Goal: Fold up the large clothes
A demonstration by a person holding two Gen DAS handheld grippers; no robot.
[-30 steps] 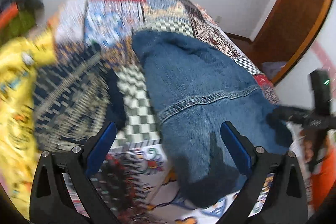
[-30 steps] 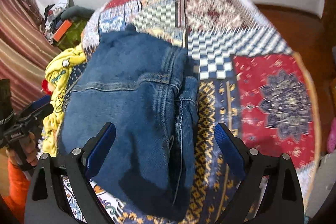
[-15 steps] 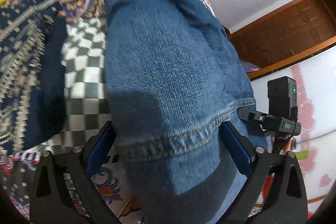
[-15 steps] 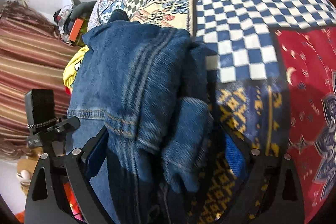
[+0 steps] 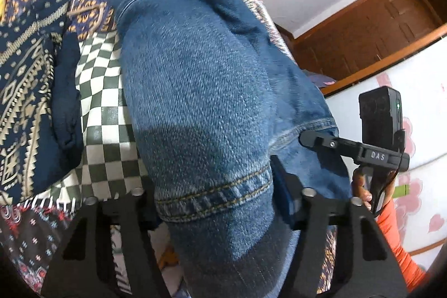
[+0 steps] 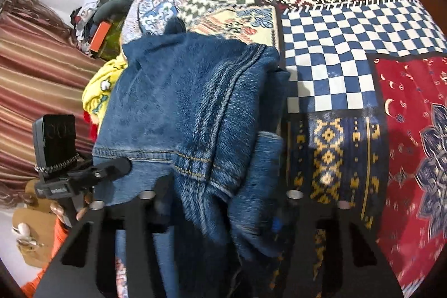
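A patchwork bedspread (image 6: 329,52) covers the bed, with checkered, red and blue-gold panels. On it lies a folded denim jacket (image 5: 201,91), bunched into a thick bundle whose near end rises up toward both cameras. To the left of the jacket, in the left wrist view, a dark patterned cloth (image 5: 28,91) rests on the spread, and a yellow garment (image 6: 103,91) peeks out beyond the jacket in the right wrist view (partly hidden by the denim).

The left gripper (image 5: 215,203) pinches the stitched hem of the jacket, its fingers pressed against the fabric on both sides. The right gripper (image 6: 220,200) is likewise closed on a wad of denim layers at the jacket's other side, so the near edge is held by both. Each camera also catches the opposite tool beside the jacket.
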